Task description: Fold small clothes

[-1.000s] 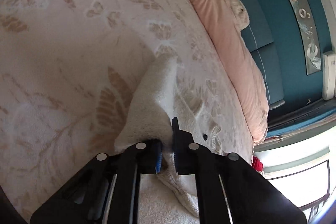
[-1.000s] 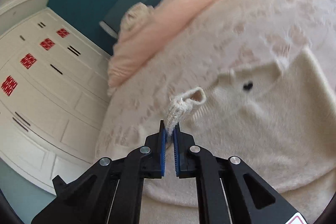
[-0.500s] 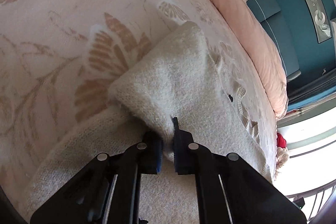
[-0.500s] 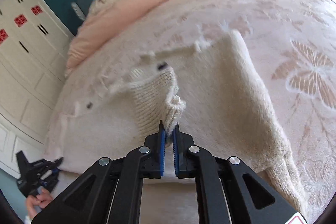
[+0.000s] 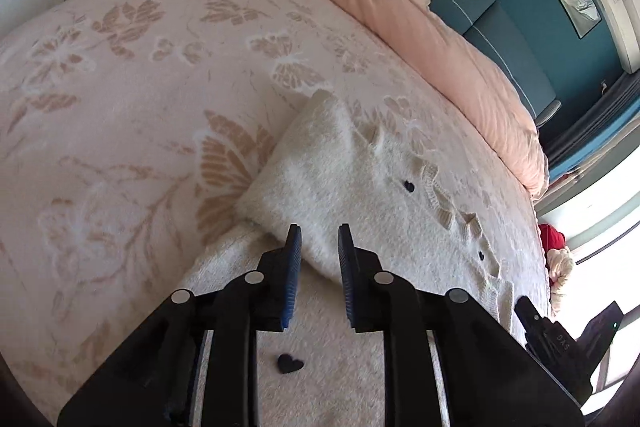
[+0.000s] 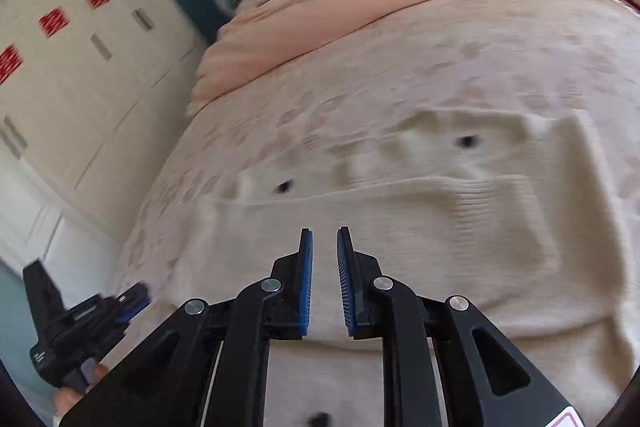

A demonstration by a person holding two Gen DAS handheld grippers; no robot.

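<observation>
Fuzzy knit sweater; textured woven bedspread.

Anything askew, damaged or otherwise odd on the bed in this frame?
Nothing stands out. The fuzzy cream knit sweater lies on the floral pink bedspread with its sleeves folded in; both the left gripper and right gripper are open.

Left gripper: we see matte black linkage arms, four round silver screws behind the jaws, blue ribbed pads.
Right gripper: we see the same black frame, silver screws, blue toothed pads, and a red-and-white sticker corner far behind the jaws.
Hand: we see bare skin, fingertips on a black handle.
</observation>
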